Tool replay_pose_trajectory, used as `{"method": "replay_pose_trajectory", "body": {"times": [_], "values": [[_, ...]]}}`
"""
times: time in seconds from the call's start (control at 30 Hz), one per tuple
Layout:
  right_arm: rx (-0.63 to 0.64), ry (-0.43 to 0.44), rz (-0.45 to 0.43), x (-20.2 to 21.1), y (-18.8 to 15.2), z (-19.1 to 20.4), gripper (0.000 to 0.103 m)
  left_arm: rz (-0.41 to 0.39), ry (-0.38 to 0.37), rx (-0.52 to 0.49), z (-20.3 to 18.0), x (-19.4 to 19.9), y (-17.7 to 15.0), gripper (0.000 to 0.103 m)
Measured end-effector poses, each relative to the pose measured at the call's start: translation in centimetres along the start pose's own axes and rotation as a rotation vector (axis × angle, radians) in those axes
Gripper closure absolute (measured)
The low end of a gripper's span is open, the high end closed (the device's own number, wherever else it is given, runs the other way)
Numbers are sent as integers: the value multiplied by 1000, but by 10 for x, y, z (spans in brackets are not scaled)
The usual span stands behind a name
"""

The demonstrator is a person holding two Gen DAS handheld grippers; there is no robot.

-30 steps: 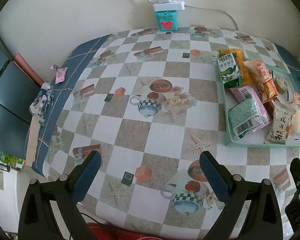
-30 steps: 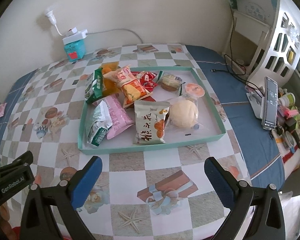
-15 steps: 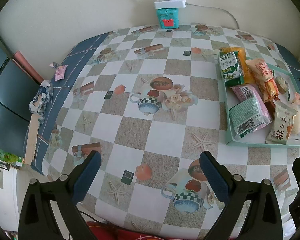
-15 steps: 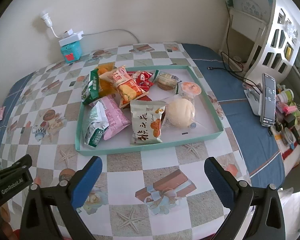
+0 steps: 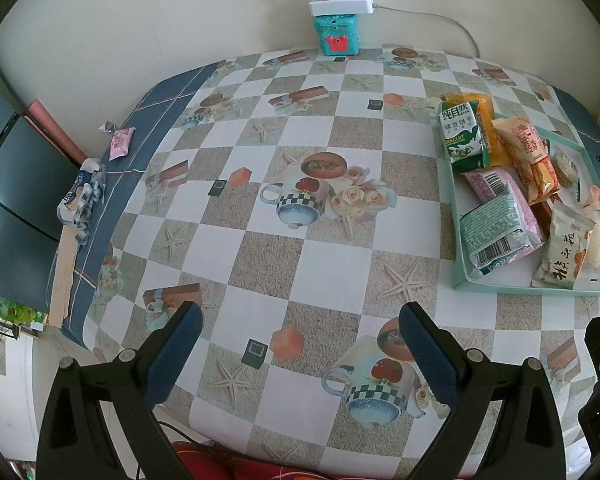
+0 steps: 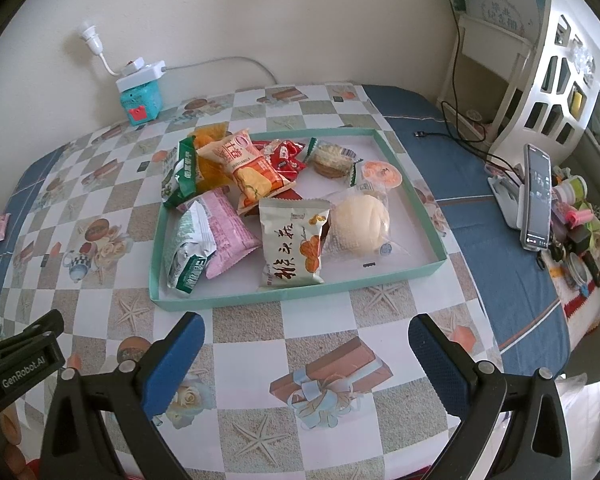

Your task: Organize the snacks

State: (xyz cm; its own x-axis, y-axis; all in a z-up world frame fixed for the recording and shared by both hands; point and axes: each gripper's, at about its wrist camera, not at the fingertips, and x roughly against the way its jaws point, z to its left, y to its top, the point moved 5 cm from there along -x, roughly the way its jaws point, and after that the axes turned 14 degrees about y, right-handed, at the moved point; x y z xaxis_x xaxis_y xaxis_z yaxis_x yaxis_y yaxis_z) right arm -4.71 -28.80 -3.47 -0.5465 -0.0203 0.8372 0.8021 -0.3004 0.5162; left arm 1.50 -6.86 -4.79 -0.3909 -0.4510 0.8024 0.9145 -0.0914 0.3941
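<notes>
The snacks lie in a heap inside the green tray (image 6: 300, 298), which sits on the checked table (image 6: 320, 340) well in front of the blue box (image 6: 140, 100) by the wall. The right gripper (image 6: 302, 340) hangs over the table just in front of the tray's near wall, with its jaws wide apart and nothing between them. The left gripper (image 5: 296, 334) is spread wide too and holds nothing, and from it the tray (image 5: 458, 240) is off to the right side and farther away. So the right hand looks like the nearer one for the next grab. The closest snack to it is the white bag with the orange picture (image 6: 292, 242), right inside the tray's near wall and straight ahead of the open jaws. Its long side runs away from the gripper, toward the wall, so the jaws could close across its short width. Just right of it sits a round bun in a clear wrapper (image 6: 360, 222), and to its left a pink pack (image 6: 228, 228) and a green and white pack (image 6: 188, 248) lean on each other
</notes>
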Motion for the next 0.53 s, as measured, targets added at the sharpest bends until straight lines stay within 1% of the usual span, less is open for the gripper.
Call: {"method": "replay_pose_trajectory", "body": {"times": [0.53], "values": [[-1, 1, 7, -2, -2, 2, 0, -7, -2, -5, -1, 1, 0, 4]]}}
